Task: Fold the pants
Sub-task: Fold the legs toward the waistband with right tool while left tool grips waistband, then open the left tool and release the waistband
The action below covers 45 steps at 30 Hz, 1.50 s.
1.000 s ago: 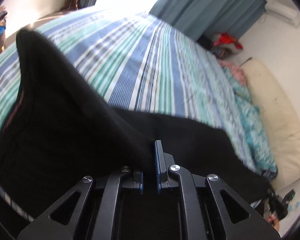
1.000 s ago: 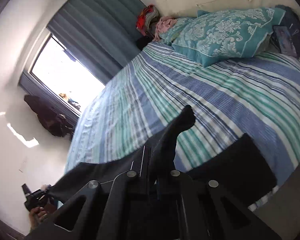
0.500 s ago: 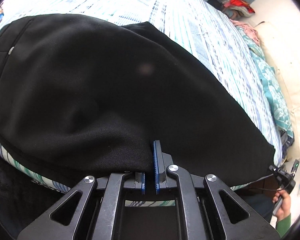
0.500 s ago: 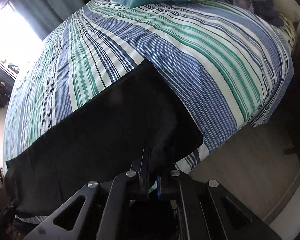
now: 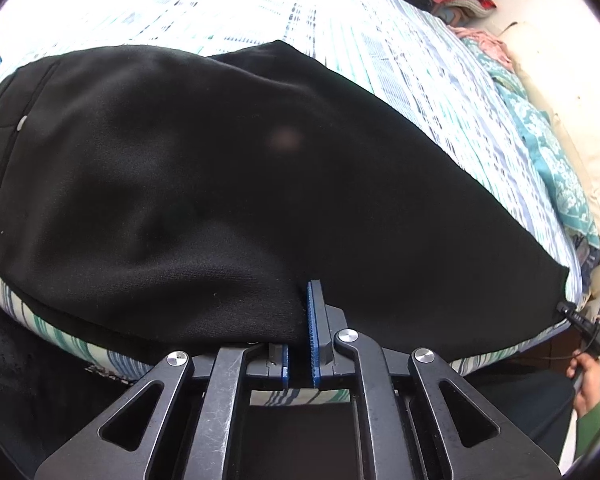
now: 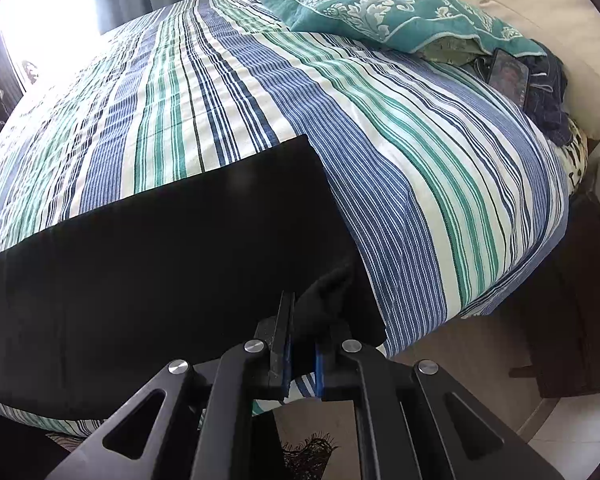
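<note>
the black pants lie spread along the near edge of the bed, on its striped cover. the left gripper is clamped on a bunched fold of the pants at the near edge, and the right gripper pinches cloth near the leg end. likely risks: the near edge overhangs, so letting go unevenly could let the pants slide to the floor; bunched fabric at either gripper could leave a crooked fold. a teal pillow, a phone and dark clothes sit well apart by the headboard, out of the way.
</note>
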Available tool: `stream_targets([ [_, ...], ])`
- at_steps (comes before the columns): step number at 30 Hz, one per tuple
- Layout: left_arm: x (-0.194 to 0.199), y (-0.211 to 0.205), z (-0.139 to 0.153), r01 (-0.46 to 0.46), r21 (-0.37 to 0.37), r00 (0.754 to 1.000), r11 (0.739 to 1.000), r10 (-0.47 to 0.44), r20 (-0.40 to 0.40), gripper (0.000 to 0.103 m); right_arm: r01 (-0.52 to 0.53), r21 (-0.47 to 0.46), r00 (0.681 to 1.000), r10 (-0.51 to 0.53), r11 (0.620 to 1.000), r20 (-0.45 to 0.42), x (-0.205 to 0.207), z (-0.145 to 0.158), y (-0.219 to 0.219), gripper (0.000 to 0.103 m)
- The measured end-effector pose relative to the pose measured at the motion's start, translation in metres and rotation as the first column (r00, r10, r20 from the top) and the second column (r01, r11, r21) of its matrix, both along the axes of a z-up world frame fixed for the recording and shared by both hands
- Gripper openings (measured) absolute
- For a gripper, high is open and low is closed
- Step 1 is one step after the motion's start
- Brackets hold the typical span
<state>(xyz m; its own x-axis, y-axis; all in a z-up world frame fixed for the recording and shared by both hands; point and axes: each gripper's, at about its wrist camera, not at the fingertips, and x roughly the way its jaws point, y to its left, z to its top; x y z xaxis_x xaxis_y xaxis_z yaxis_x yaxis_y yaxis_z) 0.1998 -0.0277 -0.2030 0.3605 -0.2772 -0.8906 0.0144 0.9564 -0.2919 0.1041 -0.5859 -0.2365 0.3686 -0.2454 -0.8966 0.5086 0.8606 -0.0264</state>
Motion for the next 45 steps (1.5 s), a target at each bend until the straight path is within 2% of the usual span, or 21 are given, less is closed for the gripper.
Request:
stream_targets([
  [10, 0.0, -0.006, 0.001, 0.025, 0.017, 0.999, 1.0, -0.024, -0.029, 0.006, -0.01, -0.097, 0.999, 0.007, 0.995, -0.034, 0.003, -0.001, 0.013, 0.007],
  [11, 0.0, -0.007, 0.001, 0.035, 0.024, 0.999, 0.999, -0.034, -0.036, 0.01, -0.01, -0.104, 0.999, 0.006, 0.995, -0.036, 0.003, -0.001, 0.014, 0.007],
  [13, 0.0, -0.003, 0.002, 0.052, 0.025, 0.997, 0.998, -0.051, -0.064, 0.015, -0.008, -0.111, 1.0, 0.004, 0.994, -0.031, 0.003, 0.0, 0.014, 0.017],
  [14, -0.002, 0.0, 0.003, 0.063, 0.02, 0.994, 0.998, -0.061, -0.089, 0.023, 0.005, -0.12, 1.0, -0.008, 0.993, -0.028, 0.002, 0.001, 0.014, 0.033],
  [15, -0.005, 0.003, 0.005, 0.066, 0.021, 0.991, 0.998, -0.063, -0.114, 0.033, 0.023, -0.124, 0.999, -0.025, 0.992, -0.019, -0.001, 0.003, 0.012, 0.062],
  [17, -0.016, 0.02, 0.009, 0.042, 0.018, 0.981, 0.999, -0.037, -0.19, 0.042, 0.074, -0.124, 0.997, -0.072, 0.989, 0.027, -0.012, 0.012, 0.007, 0.091],
  [19, -0.032, 0.048, 0.016, -0.019, -0.015, 0.971, 1.0, 0.015, -0.24, 0.041, 0.127, -0.129, 0.988, -0.114, 0.984, 0.103, -0.028, 0.027, 0.004, 0.091],
  [21, -0.045, 0.081, 0.033, -0.108, -0.034, 0.97, 0.994, 0.098, -0.221, 0.039, 0.177, -0.136, 0.978, -0.159, 0.975, 0.138, -0.041, 0.039, -0.001, 0.091],
  [23, -0.045, 0.105, 0.054, -0.155, -0.029, 0.979, 0.987, 0.15, -0.137, 0.039, 0.232, -0.17, 0.965, -0.204, 0.958, 0.166, -0.052, 0.054, -0.001, 0.091],
  [26, -0.019, 0.109, 0.071, -0.117, -0.016, 0.993, 0.993, 0.117, 0.007, 0.04, 0.249, -0.206, 0.949, -0.197, 0.946, 0.244, -0.053, 0.087, 0.016, 0.091],
  [28, 0.001, 0.094, 0.067, -0.041, -0.007, 0.995, 0.999, 0.041, 0.091, 0.04, 0.208, -0.196, 0.947, -0.147, 0.958, 0.285, -0.041, 0.104, 0.039, 0.091],
  [30, 0.019, 0.066, 0.047, 0.074, 0.101, 0.991, 0.992, -0.084, 0.106, 0.036, 0.128, -0.158, 0.948, -0.074, 0.979, 0.311, -0.019, 0.115, 0.07, 0.091],
  [31, 0.024, 0.054, 0.031, 0.121, 0.177, 0.989, 0.977, -0.133, 0.061, 0.027, 0.077, -0.131, 0.947, -0.031, 0.988, 0.32, -0.007, 0.118, 0.089, 0.091],
  [32, 0.027, 0.047, 0.013, 0.142, 0.238, 0.989, 0.961, -0.145, -0.006, 0.009, 0.025, -0.101, 0.944, 0.01, 0.995, 0.328, 0.005, 0.118, 0.109, 0.091],
  [33, 0.025, 0.05, 0.003, 0.126, 0.238, 0.992, 0.963, -0.121, -0.036, 0.009, -0.025, -0.067, 0.94, 0.046, 0.997, 0.337, 0.016, 0.115, 0.129, 0.091],
  [34, 0.021, 0.056, 0.006, 0.091, 0.2, 0.996, 0.976, -0.091, -0.01, 0.009, -0.075, -0.031, 0.934, 0.081, 0.997, 0.347, 0.026, 0.11, 0.15, 0.091],
  [37, 0.018, 0.072, 0.015, 0.031, 0.148, 0.999, 0.989, -0.027, -0.03, 0.008, -0.196, 0.06, 0.924, 0.163, 0.979, 0.347, 0.049, 0.079, 0.209, 0.092],
  [38, 0.015, 0.08, 0.014, 0.019, 0.139, 0.999, 0.99, -0.015, -0.03, 0.011, -0.226, 0.086, 0.923, 0.186, 0.97, 0.337, 0.055, 0.065, 0.226, 0.092],
  [40, 0.013, 0.082, 0.024, 0.003, 0.149, 1.0, 0.989, -0.002, -0.003, 0.031, -0.268, 0.124, 0.928, 0.221, 0.955, 0.301, 0.062, 0.034, 0.255, 0.092],
  [42, 0.018, 0.081, 0.038, 0.002, 0.147, 0.998, 0.989, -0.012, 0.069, 0.059, -0.295, 0.153, 0.939, 0.257, 0.943, 0.229, 0.068, 0.006, 0.274, 0.093],
  [45, 0.045, 0.086, 0.049, -0.004, 0.138, 0.987, 0.99, -0.018, 0.16, 0.07, -0.334, 0.094, 0.934, 0.316, 0.938, 0.165, 0.069, -0.008, 0.292, 0.103],
])
